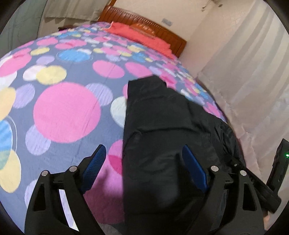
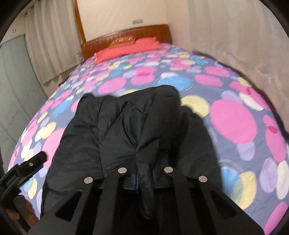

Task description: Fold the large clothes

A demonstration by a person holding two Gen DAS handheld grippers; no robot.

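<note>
I see a black jacket (image 2: 126,126) on a grey-blue bedsheet (image 1: 72,76) with pink, yellow, blue and lilac circles. The pillow (image 1: 144,36) is coral red, the headboard (image 2: 153,32) brown wood, and my gripper pads (image 1: 94,168) blue.

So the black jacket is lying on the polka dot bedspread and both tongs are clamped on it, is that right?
Not quite. Only the right tongs are clamped on the black jacket; the left wrist view shows the left tongs open, gripping nothing. The jacket does lie on the polka dot bedspread.

Wooden headboard (image 2: 126,36), pale curtains (image 1: 252,72), cream wall (image 2: 117,16).
</note>
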